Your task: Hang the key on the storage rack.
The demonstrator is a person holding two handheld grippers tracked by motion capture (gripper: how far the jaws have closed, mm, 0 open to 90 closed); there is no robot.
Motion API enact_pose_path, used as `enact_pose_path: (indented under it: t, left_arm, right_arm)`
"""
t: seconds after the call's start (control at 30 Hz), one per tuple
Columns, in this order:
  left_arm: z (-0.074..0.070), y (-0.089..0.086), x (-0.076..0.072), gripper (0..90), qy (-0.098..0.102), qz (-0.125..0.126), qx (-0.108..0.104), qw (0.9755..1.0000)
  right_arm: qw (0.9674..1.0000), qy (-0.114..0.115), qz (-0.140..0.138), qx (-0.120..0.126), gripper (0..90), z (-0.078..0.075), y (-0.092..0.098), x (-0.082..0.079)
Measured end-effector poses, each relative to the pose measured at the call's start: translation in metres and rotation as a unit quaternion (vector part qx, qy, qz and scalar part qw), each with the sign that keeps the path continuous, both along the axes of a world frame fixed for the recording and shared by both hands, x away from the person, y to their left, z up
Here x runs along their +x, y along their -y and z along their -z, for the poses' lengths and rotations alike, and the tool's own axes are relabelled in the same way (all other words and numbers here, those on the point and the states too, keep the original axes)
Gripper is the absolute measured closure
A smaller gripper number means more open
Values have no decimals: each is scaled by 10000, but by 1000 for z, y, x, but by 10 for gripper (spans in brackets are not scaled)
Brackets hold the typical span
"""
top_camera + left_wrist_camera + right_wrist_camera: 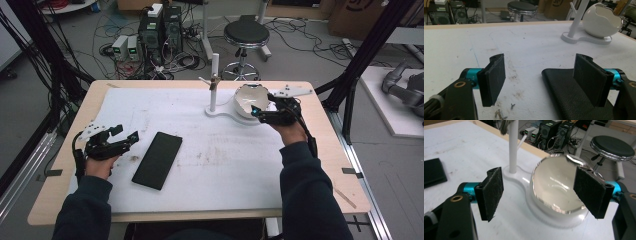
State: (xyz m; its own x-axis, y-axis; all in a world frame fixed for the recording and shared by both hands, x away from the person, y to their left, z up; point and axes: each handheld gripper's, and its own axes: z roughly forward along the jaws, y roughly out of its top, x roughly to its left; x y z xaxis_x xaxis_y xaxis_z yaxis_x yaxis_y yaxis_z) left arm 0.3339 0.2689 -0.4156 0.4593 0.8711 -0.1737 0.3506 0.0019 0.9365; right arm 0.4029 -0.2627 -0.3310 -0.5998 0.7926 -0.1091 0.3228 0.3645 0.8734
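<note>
A pale wooden worktop (pixel 345 165) carries a white, scuffed mat (pixel 210 150) over most of its top. Beyond its far edge lies a grey floor (pixel 300 55) strewn with black cables (pixel 110 30). A round black stool (pixel 245 34) on a chrome base stands there, and to its left sit dark computer towers (pixel 161 27) with two small pale boxes (pixel 126 47) beside them. Black frame struts (pixel 370 45) rise at both sides. Cardboard boxes (pixel 355 15) stand at the back right, and a white platform (pixel 395 100) lies on the floor to the right.
</note>
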Motion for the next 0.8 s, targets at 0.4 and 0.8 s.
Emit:
enact_pose_path:
  t: [0.4,0.8]
  left_arm:
    - [1,11,-8,258,-189,217,-21,9996]
    - [0,13,-9,258,-132,190,12,9997]
  right_arm:
    - [9995,-255,116,116,231,42,21,-29]
    - [9993,-207,152,257,231,47,27,-39]
